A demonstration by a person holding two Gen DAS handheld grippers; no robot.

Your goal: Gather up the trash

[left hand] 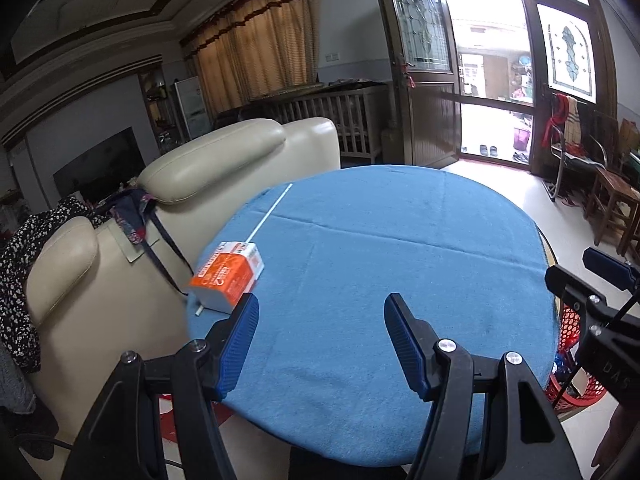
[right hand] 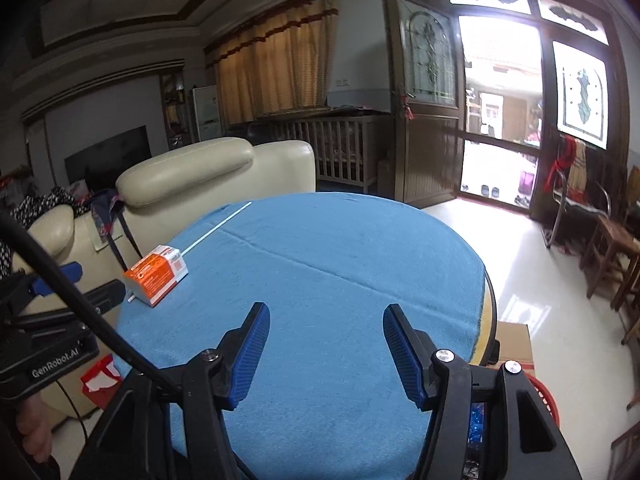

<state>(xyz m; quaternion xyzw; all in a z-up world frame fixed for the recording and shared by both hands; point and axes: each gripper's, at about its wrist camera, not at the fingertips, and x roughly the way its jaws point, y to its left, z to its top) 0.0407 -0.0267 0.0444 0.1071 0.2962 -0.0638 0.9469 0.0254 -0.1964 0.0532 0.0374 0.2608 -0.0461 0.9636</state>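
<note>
An orange and white carton (left hand: 228, 276) (right hand: 158, 274) lies near the left edge of the round table's blue cloth (left hand: 380, 248) (right hand: 340, 256). A thin white stick (left hand: 270, 212) (right hand: 218, 226) stretches from the carton toward the far edge, and a short white stub (left hand: 199, 310) pokes out at the carton's near corner. My left gripper (left hand: 322, 304) hovers open over the near cloth, just right of the carton, with nothing between its pads. My right gripper (right hand: 326, 312) is open and empty over the near middle. Each gripper shows at the edge of the other's view (left hand: 588, 272) (right hand: 86, 282).
A red mesh basket (left hand: 576, 360) (right hand: 540, 396) with scraps inside stands on the floor at the table's right, next to a cardboard box (right hand: 514, 344). A cream sofa (left hand: 224, 160) presses against the table's left side. A red paper bag (right hand: 102, 380) lies below. Wooden chairs (left hand: 616, 200) stand right.
</note>
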